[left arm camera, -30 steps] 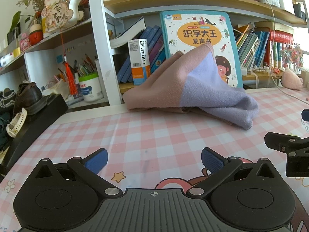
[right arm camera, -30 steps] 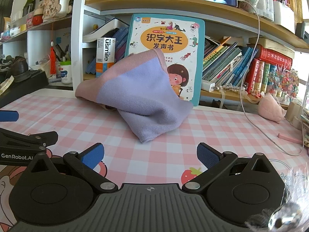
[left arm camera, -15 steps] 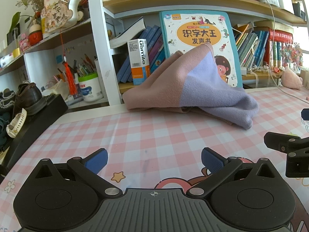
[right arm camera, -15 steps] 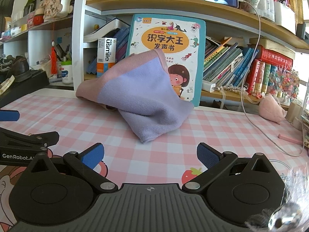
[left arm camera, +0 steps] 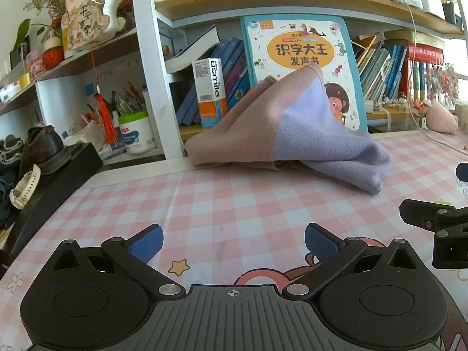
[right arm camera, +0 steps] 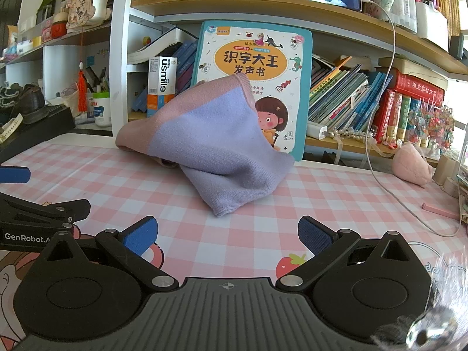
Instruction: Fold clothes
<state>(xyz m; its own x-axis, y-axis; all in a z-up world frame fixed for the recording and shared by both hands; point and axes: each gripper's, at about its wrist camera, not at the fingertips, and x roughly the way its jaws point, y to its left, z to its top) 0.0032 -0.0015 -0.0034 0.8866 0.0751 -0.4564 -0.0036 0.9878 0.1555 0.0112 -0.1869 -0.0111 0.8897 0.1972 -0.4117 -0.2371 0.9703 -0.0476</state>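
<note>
on the pink checked table [left arm camera: 234,193] the pink and lilac garment [left arm camera: 286,134] sits bunched against the big picture book [right arm camera: 254,58], well ahead of the left gripper [left arm camera: 232,241] and right gripper [right arm camera: 226,234] (both gaping, empty), so i'd pinch two separate edges and spread it flat before any fold

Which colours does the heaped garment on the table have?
The garment is dusty pink and lavender purple in large blocks; the right wrist view shows it best.

My two wrist cams sit low over table [left arm camera: 222,193], side by side, facing bookshelf [right arm camera: 263,3]; both share garment [right arm camera: 216,146] near it.
</note>
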